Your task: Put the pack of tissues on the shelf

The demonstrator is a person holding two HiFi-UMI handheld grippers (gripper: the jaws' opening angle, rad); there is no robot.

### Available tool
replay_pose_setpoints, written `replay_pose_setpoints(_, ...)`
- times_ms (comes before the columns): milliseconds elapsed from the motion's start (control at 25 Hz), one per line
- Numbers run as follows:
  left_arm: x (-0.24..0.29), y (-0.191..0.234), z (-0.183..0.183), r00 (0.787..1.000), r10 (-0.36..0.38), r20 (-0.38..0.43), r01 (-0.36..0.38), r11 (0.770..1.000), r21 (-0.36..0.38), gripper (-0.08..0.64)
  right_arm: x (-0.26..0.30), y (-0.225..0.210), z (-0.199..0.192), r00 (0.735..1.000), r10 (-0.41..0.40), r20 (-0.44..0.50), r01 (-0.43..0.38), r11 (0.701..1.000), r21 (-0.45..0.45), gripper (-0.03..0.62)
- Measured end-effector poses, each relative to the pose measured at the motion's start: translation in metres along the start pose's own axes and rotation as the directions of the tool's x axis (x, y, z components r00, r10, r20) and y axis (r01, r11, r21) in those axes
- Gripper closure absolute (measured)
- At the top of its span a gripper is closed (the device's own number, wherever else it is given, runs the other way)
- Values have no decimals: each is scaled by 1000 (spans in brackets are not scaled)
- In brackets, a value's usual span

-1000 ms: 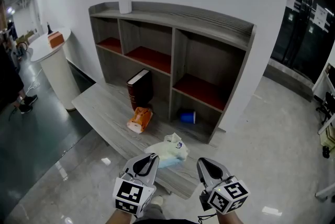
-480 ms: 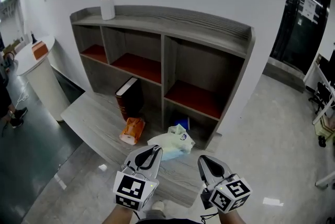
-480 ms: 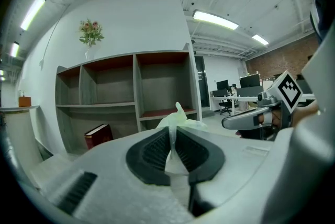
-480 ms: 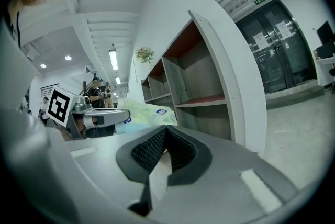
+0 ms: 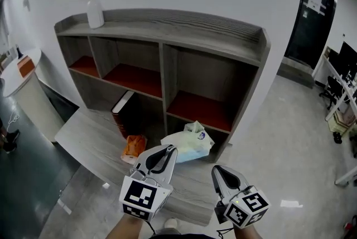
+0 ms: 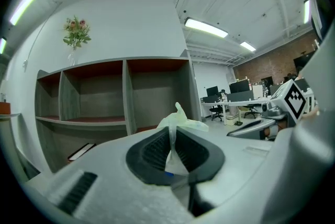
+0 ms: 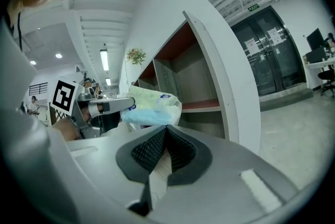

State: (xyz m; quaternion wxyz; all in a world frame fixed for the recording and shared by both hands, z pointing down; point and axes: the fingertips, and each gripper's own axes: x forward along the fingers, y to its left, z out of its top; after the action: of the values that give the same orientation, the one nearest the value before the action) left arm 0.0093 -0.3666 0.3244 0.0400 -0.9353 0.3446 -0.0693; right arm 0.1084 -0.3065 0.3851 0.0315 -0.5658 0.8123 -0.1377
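Observation:
My left gripper (image 5: 167,151) is shut on the plastic wrap of the pale green tissue pack (image 5: 188,145) and holds it in the air in front of the lower right compartment of the grey shelf (image 5: 167,27). In the left gripper view the wrap (image 6: 180,122) is pinched between the pads of the left gripper (image 6: 172,133). The right gripper (image 5: 217,170) hovers to the right of the pack, shut with nothing in it. From the right gripper view, the right gripper (image 7: 166,131) looks at the pack (image 7: 152,105) hanging from the left gripper (image 7: 112,106).
The shelf has red-floored compartments and a vase of flowers (image 5: 93,11) on top. A dark book (image 5: 123,112) leans on the low grey platform (image 5: 78,127) next to an orange packet (image 5: 133,147). A white round stand (image 5: 23,81) is at the left, dark glass doors (image 5: 315,6) at the right.
The left gripper has lifted the tissue pack off the low platform and carried it up toward the shelf. The right gripper has drifted along beside it, still shut.

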Motion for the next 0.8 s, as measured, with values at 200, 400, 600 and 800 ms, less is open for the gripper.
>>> replay_pose_setpoints(200,18,12,19,997,-42,62,42,999,-1,546,0,-11,-3,998,-68,-3,68,998,13,594)
replay_pose_setpoints(400,42,15,32,991,-77,105,77,997,3,546,-4,-20,-4,992,-126,-6,126,992,20,594)
replay_pose_setpoints(600,65,12,39,984,-117,132,117,993,7,546,-11,-30,-7,982,-191,-13,191,981,27,594)
replay_pose_setpoints(800,87,15,36,983,-120,142,118,993,19,546,-21,-43,-10,968,-252,-16,252,967,38,594)
